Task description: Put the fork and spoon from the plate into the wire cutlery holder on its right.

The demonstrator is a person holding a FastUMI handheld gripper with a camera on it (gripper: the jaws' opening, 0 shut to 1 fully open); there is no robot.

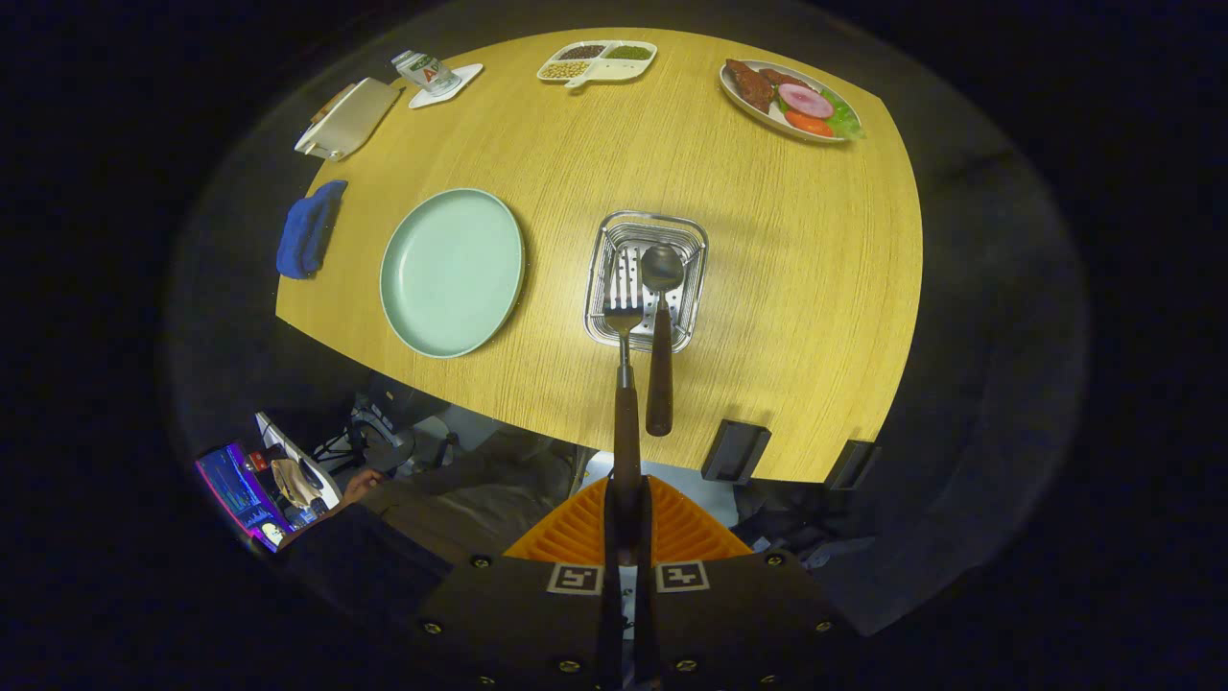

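The gripper [628,537] is seen at the bottom centre of the frame, its two fingers closed tight on the dark handle of the fork [624,384]. The fork is held pointing away from the fingers, and its tines are placed over the near left part of the wire cutlery holder [693,251], which stands at the centre of the frame on the round wooden table [796,317]. Whether the tines touch the holder's floor cannot be told.

The spoon [659,345] is found just right of the fork, its bowl inside the holder and its dark handle leaning out over the holder's near rim toward the table edge. It is not touched by the fingers.

The pale green plate [451,272] is seen left of the holder, apart from it. A folded blue cloth [309,230] lies further left, at the table's edge.

In the upper part of the frame a divided dish of beans [597,60], a plate of meat and vegetables [792,100] at upper right, and a small carton on a coaster [429,73] at upper left are set along the far side of the table.
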